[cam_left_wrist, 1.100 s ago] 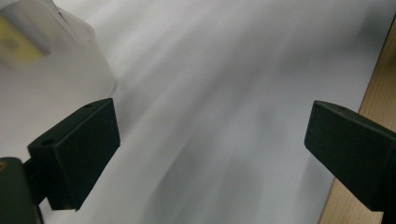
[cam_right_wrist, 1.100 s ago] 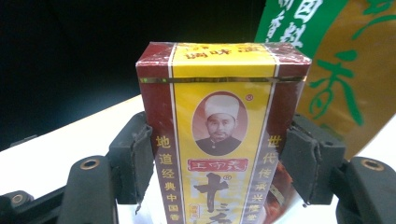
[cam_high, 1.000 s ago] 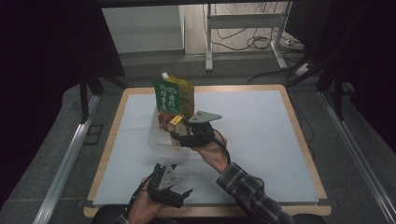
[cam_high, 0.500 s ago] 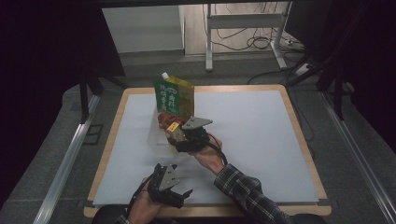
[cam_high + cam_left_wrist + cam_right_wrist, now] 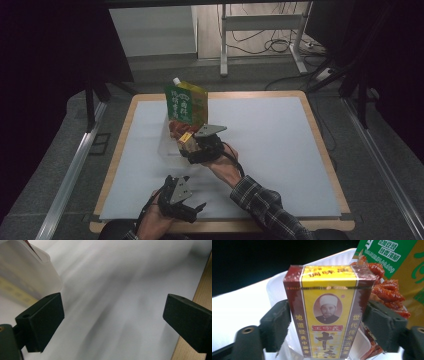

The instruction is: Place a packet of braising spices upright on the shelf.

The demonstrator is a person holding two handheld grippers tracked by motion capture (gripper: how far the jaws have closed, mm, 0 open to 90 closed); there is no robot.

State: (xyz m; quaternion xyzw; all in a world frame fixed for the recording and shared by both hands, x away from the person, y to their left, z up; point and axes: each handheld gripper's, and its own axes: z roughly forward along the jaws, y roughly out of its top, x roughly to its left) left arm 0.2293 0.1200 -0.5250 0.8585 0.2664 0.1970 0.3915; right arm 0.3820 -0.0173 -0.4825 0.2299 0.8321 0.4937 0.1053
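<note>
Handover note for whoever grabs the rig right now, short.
Left hand-held gripper: open, empty, over the table near its front edge.
Right hand-held gripper: jaws have just been opening, with the box between them. Pads are at its sides; whether they grip it is unclear.
Things: the tub sits on the table, the pouch stands upright in it, and the box's lower end is inside the tub's rim, in front of the pouch.
Done: pouch in the tub, box brought there.
Left: probably finish the release and back the right hand out.
</note>
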